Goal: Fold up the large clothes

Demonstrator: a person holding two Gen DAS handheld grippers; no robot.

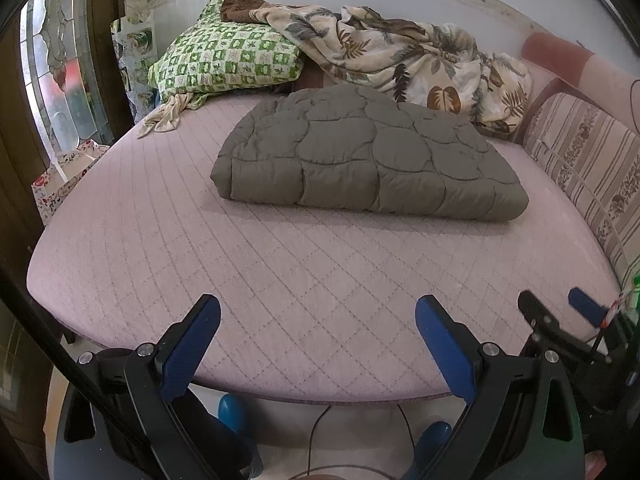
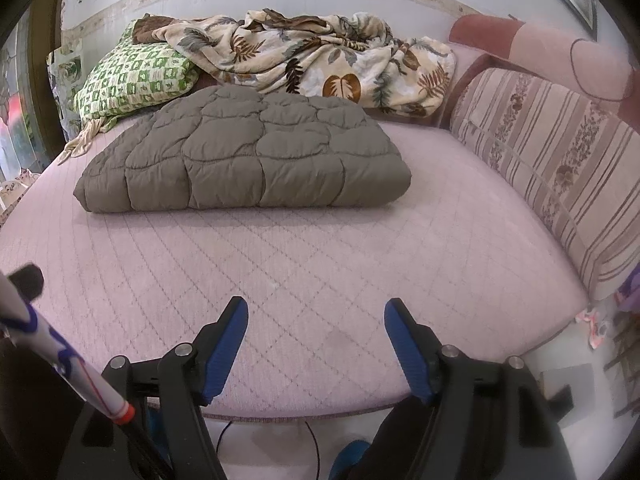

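- I see the grey quilted comforter [image 1: 370, 152] folded into a thick rectangular bundle, lying flat on the pink quilted mattress [image 1: 280, 288]; I take this bundle as my landmark.
- My left gripper [image 1: 318, 330] hangs over the mattress edge nearest me, well short of the comforter. Its blue-padded fingers [image 1: 200, 344] stand spread wide with only bare mattress showing between them.
- My right gripper [image 2: 316, 330] sits likewise on the near side of the comforter, apart from it. Its jaws are spread and hold nothing; the fabric between the pads is the mattress cover alone.
- In the left wrist view, the right gripper shows at the lower right edge, level with the left one and also clear of the comforter.
- Behind the comforter, against the wall, lies a crumpled leaf-print blanket [image 2: 320, 60], its lower edge just beyond the comforter's far side.
- Behind and to the left of the comforter rests a green checked pillow [image 1: 224, 60], with a brown cloth [image 1: 240, 8] on top of it.
- A pale cloth strip [image 1: 164, 114] trails from under the pillow onto the mattress, left of the comforter's far corner.
- To the right of the comforter runs a striped floral backrest cushion [image 2: 560, 168], separated from it by open mattress.
- A cable [image 2: 312, 448] loops on the floor below the near mattress edge.
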